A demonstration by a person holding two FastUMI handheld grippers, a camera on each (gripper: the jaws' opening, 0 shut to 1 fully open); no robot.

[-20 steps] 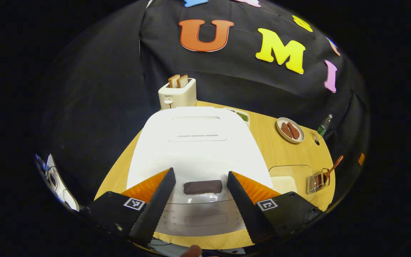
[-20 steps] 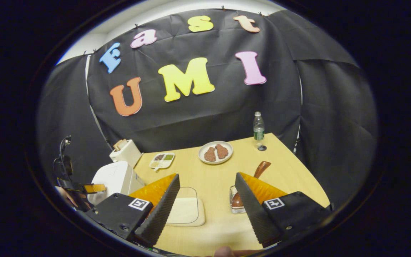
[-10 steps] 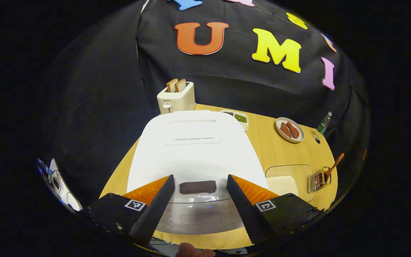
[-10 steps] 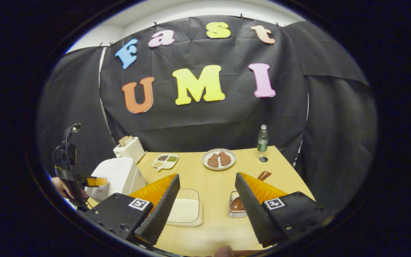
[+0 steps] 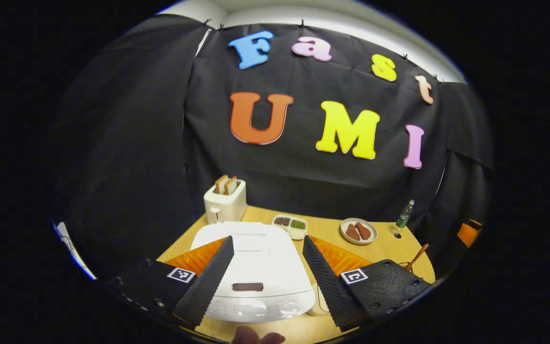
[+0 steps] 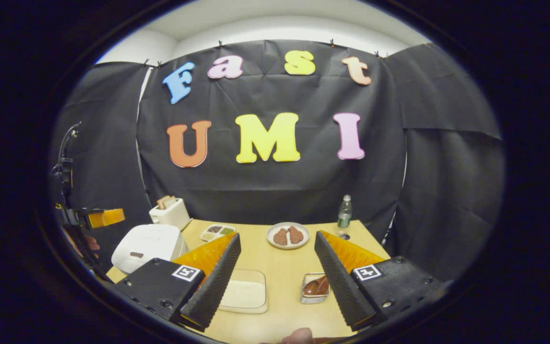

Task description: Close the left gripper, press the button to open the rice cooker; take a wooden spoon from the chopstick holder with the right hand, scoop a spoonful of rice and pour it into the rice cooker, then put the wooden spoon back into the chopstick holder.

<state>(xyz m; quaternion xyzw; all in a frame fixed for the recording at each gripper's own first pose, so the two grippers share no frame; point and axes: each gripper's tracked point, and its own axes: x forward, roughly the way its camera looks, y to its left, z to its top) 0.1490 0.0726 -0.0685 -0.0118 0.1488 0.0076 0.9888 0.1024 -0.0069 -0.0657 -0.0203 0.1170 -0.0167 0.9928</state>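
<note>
Both grippers spread wide, holding nothing: left gripper up above the white rice cooker, lid down, near left on the surface. Right gripper hanging over the rice tray, with the wooden spoon sitting in its holder just right of that.
</note>
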